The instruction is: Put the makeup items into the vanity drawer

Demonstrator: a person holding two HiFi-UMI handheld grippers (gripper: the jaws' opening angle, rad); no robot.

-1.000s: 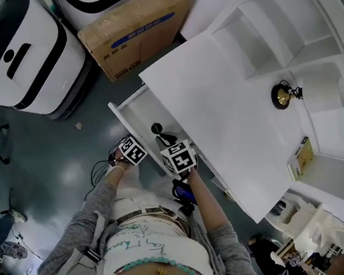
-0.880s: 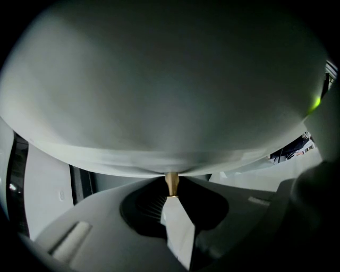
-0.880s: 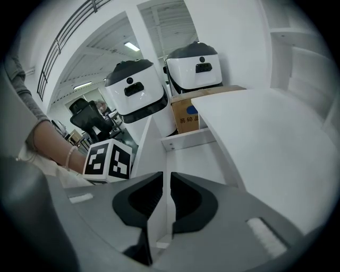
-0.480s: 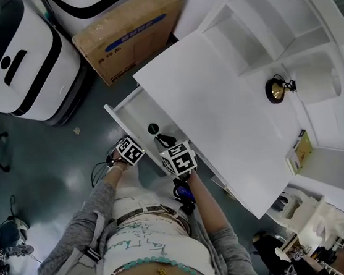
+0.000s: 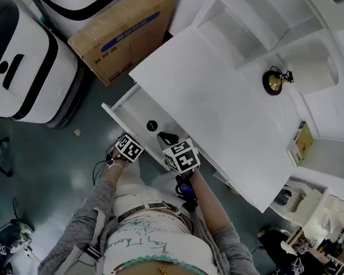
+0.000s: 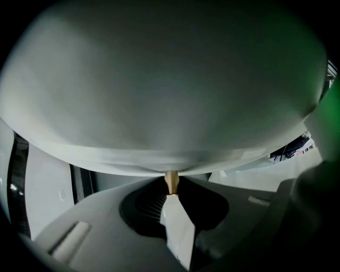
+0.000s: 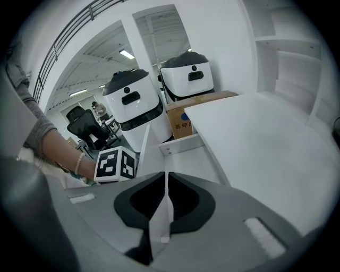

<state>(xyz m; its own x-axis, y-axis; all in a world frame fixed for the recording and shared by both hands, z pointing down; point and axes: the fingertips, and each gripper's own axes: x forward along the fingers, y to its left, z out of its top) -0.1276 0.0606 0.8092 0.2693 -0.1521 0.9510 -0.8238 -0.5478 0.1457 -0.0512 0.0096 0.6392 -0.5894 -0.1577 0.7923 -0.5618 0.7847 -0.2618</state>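
Note:
The white vanity [image 5: 217, 97] has its drawer [image 5: 133, 115] pulled open toward me. A small round black item [image 5: 152, 125] lies inside it. My left gripper [image 5: 129, 146] is at the drawer's front panel [image 6: 159, 79], which fills the left gripper view; the jaws look shut on the small gold drawer knob [image 6: 171, 181]. My right gripper [image 5: 168, 138] hovers over the drawer's near end, shut with nothing between its fingers. The right gripper view looks along the drawer [image 7: 186, 151], with the left gripper's marker cube [image 7: 116, 163] beside it.
A gold and black round ornament [image 5: 272, 81] and a small book [image 5: 299, 143] sit at the back of the vanity top. A cardboard box [image 5: 123, 34] and two white and black machines [image 5: 11, 66] stand on the floor behind the drawer.
Only the head camera has shifted a little. Both grippers and the drawer stay where they were.

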